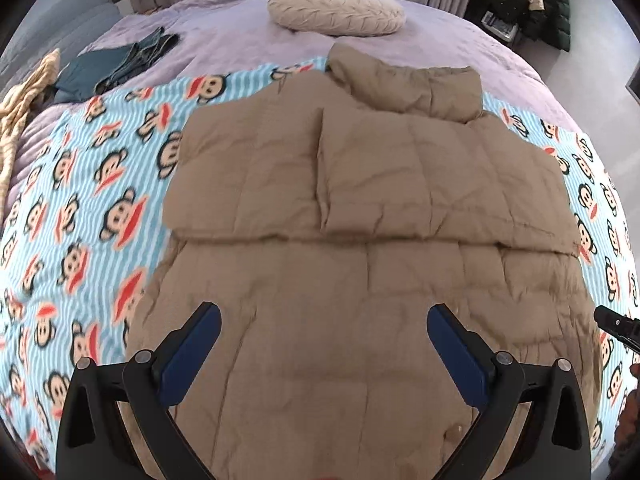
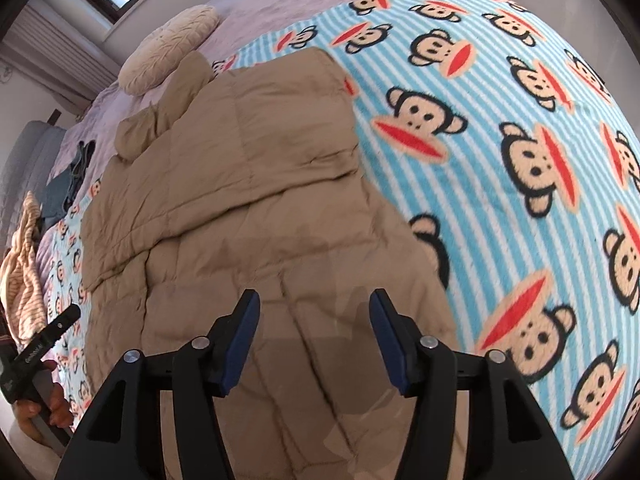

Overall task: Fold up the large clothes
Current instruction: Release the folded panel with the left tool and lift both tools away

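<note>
A tan quilted puffer jacket (image 1: pixel 360 240) lies flat on a blue-and-white striped blanket (image 1: pixel 80 208) printed with monkey faces, which is spread over a lilac bed cover (image 1: pixel 240 36). The jacket's collar (image 1: pixel 412 80) points to the far side of the bed, and both sleeves are folded in across the upper body, one lying over the other, so their lower edge forms a straight ridge across the middle of the garment. The near half lies smooth, with a snap button visible close to the hem. The left gripper (image 1: pixel 324 316) hangs above this near half with its blue-padded jaws spread wide and nothing between them. The right gripper (image 2: pixel 314 304) hangs above the jacket's right portion near the hem, its jaws parted and also empty, clear of the fabric. In the right wrist view the left gripper shows at the left edge with a hand (image 2: pixel 48 400) around its handle. Beyond the collar rests a round cream cushion (image 1: pixel 336 8). On the far left of the bed lie dark teal folded clothes (image 1: pixel 116 64) and a cream striped garment (image 1: pixel 24 104).
</note>
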### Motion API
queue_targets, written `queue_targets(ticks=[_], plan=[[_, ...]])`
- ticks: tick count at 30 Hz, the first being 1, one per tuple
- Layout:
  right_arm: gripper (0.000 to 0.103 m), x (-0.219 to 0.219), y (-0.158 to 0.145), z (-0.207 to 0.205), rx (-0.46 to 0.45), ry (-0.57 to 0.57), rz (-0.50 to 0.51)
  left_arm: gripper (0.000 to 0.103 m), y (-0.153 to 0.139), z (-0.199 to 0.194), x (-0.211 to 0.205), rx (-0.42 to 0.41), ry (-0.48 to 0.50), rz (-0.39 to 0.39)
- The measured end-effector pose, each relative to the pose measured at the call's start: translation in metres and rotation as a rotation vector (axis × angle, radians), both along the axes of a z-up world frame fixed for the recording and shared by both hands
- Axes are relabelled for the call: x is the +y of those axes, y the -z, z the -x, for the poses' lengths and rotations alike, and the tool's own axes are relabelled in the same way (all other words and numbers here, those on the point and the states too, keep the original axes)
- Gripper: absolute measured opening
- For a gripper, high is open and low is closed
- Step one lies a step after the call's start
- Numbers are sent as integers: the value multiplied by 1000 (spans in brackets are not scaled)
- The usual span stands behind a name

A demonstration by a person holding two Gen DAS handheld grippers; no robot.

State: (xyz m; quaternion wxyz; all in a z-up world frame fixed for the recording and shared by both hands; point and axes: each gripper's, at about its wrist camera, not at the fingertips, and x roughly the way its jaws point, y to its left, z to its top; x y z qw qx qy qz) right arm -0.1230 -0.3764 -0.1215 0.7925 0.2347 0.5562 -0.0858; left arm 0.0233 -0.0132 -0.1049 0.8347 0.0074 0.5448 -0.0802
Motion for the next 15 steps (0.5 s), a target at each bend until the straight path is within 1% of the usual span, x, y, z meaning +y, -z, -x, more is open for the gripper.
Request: queue_targets(ticks=[1, 2, 3, 7, 10, 12, 13, 14, 15], plan=[[68, 3, -1, 2, -2, -4, -3, 103, 0, 4, 1, 4, -4, 0], [73, 6, -2, 3, -5, -11, -7, 103, 0, 9, 3, 8, -10, -5], [80, 10, -4, 5, -13, -21, -11, 103, 0, 13, 4, 11, -15, -7], [81, 28, -9, 11, -41, -63, -46, 103, 2, 27, 12, 28, -33, -8], [81, 38, -4, 18, -47, -68, -89, 103, 3, 35, 19, 42, -27, 0], [82, 45, -1, 23, -42, -59, -110, 103, 7, 42, 22, 55, -23, -14], [86, 49, 2, 26, -36, -53, -126, 103, 9, 46, 26, 64, -21, -15], [96, 51, 3, 29, -35, -45, -134, 103, 11, 50, 30, 69, -27, -12], [103, 56, 4, 34, -32, -38, -144, 103, 12, 53, 33, 70, -35, -13]])
